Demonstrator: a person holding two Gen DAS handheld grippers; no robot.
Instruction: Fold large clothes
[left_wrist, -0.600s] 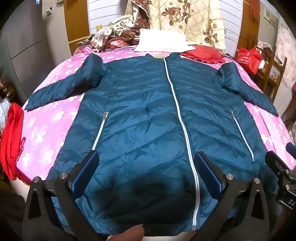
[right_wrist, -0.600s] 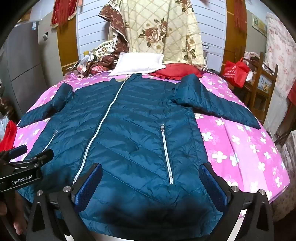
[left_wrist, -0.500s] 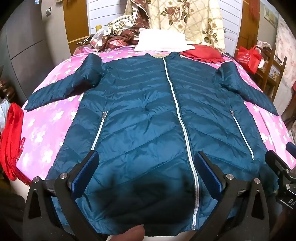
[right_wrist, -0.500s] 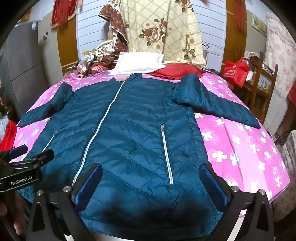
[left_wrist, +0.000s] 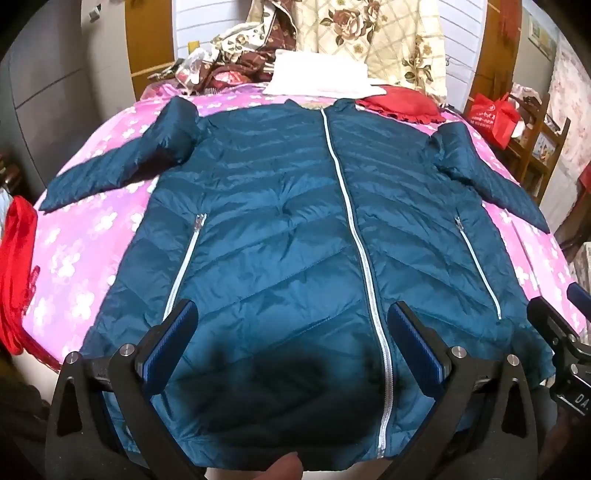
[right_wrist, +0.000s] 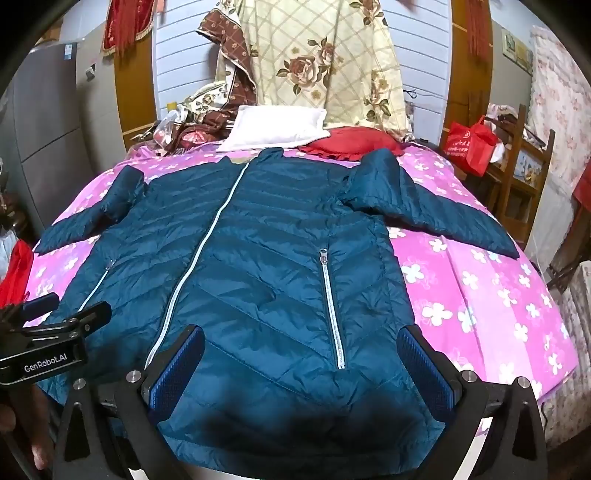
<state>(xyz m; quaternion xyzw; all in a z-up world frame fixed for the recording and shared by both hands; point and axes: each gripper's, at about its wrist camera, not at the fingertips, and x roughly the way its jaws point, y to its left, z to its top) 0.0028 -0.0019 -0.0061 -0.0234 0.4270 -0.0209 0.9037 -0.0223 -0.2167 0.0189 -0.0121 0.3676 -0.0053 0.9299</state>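
Bare pink bedspread (right_wrist: 480, 295) beside the spread jacket (right_wrist: 277, 258); pillows (right_wrist: 273, 125) crowding the far end.

Pink floral bed (right_wrist: 480, 295), wood shelf (right_wrist: 524, 173) right, grey cabinet (right_wrist: 44, 140) left.

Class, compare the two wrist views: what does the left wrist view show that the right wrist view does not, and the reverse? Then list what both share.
Only the left wrist view: a fingertip at the bottom edge.

Only the right wrist view: the red tasselled hanging top left, and the "GenRobot.AI" label on the left gripper.

Both: the teal puffer jacket spread flat and zipped on the pink floral bedspread, the white pillow, the red bag, open jaws.
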